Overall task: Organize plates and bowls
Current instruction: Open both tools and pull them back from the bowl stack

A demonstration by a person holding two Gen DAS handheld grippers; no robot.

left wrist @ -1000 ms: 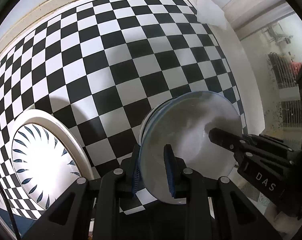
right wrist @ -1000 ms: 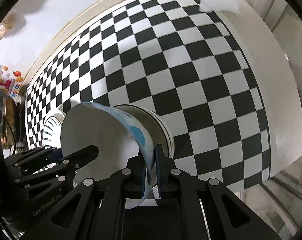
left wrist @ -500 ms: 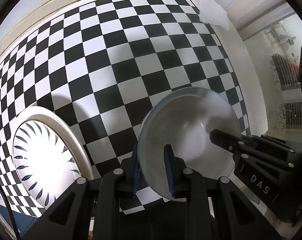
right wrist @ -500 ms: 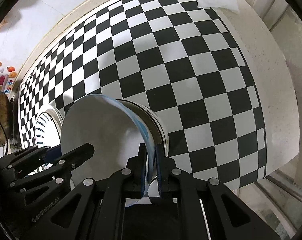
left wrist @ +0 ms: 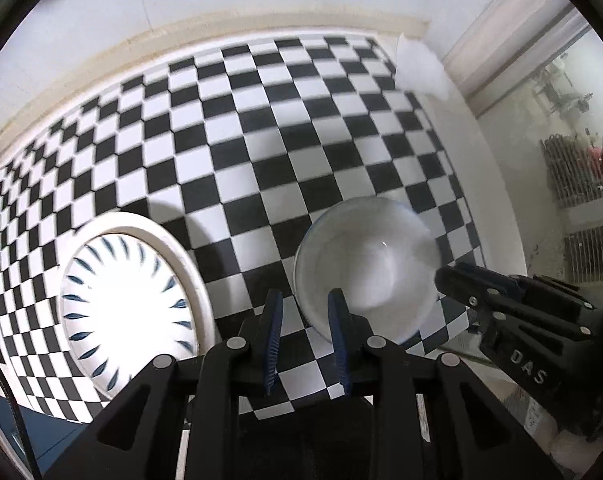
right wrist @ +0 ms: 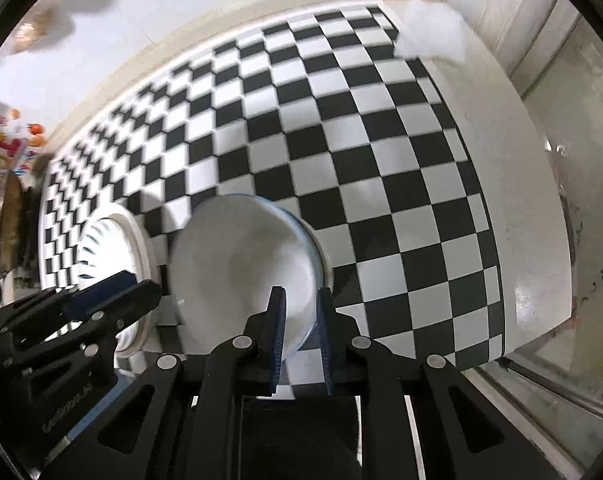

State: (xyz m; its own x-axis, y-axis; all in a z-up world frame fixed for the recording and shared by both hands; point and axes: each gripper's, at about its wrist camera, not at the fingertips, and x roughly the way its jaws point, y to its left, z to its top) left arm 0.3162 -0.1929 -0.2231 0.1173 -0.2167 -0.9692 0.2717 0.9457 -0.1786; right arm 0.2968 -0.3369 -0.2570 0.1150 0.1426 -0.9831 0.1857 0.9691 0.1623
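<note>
With the stacked white bowl [left wrist: 367, 266] set on the checkered bench [left wrist: 261, 128] just right of the patterned plate [left wrist: 129, 300], both the left tool [left wrist: 301, 312] and the opening right tool [right wrist: 299, 308] are seen empty above its rim.

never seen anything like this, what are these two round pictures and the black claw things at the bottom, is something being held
No robot here: a person carries a gripper in each hand, each with a wide-angle camera looking along its two fingers, so the pictures look round and bent. One picture comes from the left gripper, the other from the right gripper; each also sees the other at its side. Both point down at a checked cloth. On it lie a plate with blue dashes and a white bowl. Nothing is held: the left gripper's pads stand slightly apart above the bowl, and the right jaws are opening, not pressing its edge.
</note>
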